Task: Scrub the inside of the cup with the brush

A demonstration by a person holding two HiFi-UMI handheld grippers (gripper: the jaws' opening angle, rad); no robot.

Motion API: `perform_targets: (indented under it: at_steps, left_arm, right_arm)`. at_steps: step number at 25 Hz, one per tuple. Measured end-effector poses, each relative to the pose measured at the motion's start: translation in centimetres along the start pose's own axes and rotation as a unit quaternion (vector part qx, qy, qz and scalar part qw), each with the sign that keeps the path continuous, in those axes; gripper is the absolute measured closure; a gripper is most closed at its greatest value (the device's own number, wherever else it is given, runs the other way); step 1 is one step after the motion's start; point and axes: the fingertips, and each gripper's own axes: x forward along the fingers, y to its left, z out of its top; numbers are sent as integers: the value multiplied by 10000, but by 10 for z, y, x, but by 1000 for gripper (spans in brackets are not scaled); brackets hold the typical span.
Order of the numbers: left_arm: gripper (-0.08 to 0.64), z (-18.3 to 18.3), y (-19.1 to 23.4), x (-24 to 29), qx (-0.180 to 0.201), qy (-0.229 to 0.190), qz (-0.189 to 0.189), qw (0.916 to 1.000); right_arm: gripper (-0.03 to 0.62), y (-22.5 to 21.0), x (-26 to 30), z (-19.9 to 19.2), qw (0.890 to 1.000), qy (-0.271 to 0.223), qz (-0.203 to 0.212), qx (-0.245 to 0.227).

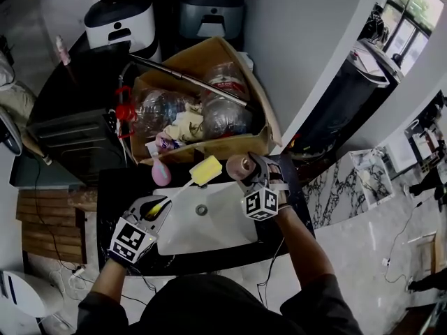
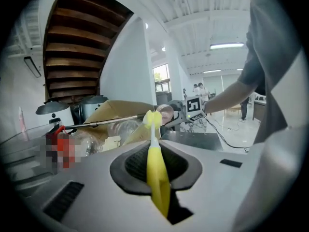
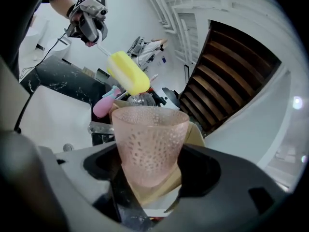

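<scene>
Over a white sink [image 1: 227,232], the left claw [image 1: 158,206] grips a yellow brush [image 1: 205,170] by its handle, its sponge head just beside the pink cup [image 1: 238,166] clamped in the right claw [image 1: 250,170]

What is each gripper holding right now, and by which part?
Left gripper holds the brush by the lower end of its yellow handle; the sponge head is free. Right gripper holds the pink cup by its lower body.

Overhead, two opposed close-ups; shared brush [image 3: 126,72]
</scene>
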Motion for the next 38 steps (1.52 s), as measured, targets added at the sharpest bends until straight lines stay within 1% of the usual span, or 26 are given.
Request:
perform_targets:
  at_steps: [5,9,15,18,22,25,31,34,38]
  left_arm:
    - [525,18,-11,4,340,16,-216,9992]
    - [525,25,-20,9,493,36,-344,9982]
    - [525,24,-26,19,636,182,-357,9972]
    - [525,23,-26,23,637,223,-366,9970]
    - [525,26,-23,29,609,267,-454,9967]
    - [525,28,-23,33,689,341,-521,9957]
    - [525,24,-27,35,676,413,-672,9946]
    - [523,24,-31,35,772,458,-731,9933]
    - [523,22,-35,32,941,518,-702,9917]
  right_arm:
    - [238,-5,-3,6,9982,120,-133,-574]
    - [238,-6,-3,10,9954,249,-237,-893]
    - [238,-1,-3,23,9886,387,-278,-1427]
    - [238,4,-5,35,9850,330,-241,-1678]
    - [238,13,-11,54,9762,207,-193,-2151]
    - [238,20,-16,67,9707,132,-145,-2395]
    - [238,23,-20,73,9678,151,-101,-2510]
    - [238,24,-19,68,9677,244,-24,-2509]
    - [238,32,-14,57,9669,399,134,-2518]
